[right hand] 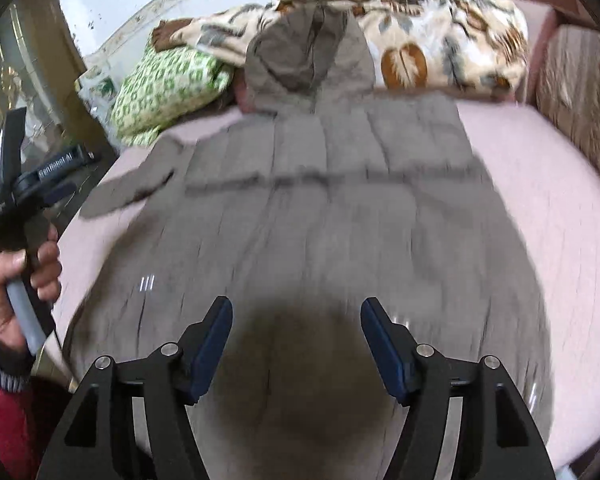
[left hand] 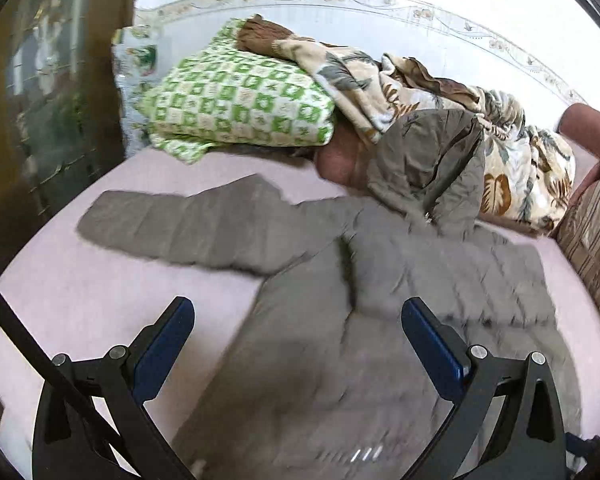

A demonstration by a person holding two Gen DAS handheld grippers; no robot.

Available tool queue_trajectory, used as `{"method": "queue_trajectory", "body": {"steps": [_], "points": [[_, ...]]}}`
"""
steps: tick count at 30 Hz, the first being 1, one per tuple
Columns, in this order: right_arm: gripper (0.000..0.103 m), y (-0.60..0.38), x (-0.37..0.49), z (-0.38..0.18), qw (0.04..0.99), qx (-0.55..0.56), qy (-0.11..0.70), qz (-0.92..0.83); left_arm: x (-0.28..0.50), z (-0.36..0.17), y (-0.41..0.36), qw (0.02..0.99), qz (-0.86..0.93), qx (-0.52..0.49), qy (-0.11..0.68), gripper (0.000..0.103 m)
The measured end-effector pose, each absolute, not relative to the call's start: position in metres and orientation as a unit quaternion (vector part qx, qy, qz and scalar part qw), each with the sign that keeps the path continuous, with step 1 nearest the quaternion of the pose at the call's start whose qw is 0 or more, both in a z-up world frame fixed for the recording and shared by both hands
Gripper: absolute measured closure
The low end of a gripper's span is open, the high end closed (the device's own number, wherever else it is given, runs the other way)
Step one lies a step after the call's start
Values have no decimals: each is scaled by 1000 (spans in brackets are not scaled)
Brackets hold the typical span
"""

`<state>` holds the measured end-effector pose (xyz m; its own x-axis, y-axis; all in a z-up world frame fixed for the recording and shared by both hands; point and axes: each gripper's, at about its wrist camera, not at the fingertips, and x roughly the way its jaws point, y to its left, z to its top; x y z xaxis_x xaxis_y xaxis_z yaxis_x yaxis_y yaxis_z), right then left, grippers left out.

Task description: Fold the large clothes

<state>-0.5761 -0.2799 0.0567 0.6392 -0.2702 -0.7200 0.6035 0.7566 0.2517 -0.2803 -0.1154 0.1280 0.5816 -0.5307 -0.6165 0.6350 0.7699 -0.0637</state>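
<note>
A large grey quilted hooded jacket (left hand: 380,300) lies flat on a pink bed (left hand: 80,300). Its left sleeve (left hand: 180,228) stretches out to the left and its hood (left hand: 428,160) rests against the bedding at the back. My left gripper (left hand: 298,312) is open and empty above the jacket's left side. In the right wrist view the jacket (right hand: 320,200) fills the middle, hood (right hand: 308,52) at the far end. My right gripper (right hand: 296,312) is open and empty above the jacket's lower part. The left gripper's body (right hand: 32,192) shows at the left edge, held by a hand.
A green-and-white checked pillow (left hand: 236,108) and a leaf-patterned blanket (left hand: 500,152) lie at the back of the bed by the wall. A striped sofa arm (left hand: 592,232) stands at the right. A wooden cabinet (left hand: 48,100) stands at the left.
</note>
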Motion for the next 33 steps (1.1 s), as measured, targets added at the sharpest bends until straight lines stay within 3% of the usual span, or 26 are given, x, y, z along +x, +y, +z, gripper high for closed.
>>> {"method": "queue_trajectory", "body": {"steps": [5,13,27,29,33], "points": [[32,-251,-610,59,877,242,329,-251,-294,117,-58,895,-296,80,323,0],[31,-249,-615,84,901,224,293,-230,-268,138,16,899,-254,-11,356,0],[30,-349,-524,88,924,194,262,-201,-51,82,47,845,-128,-158,494,0],[30,-362,-524,72,923,220,256,-187,-25,71,44,835,-128,-179,504,4],[30,-387,-523,56,911,265,265,-170,15,47,41,821,-114,-225,513,23]]}}
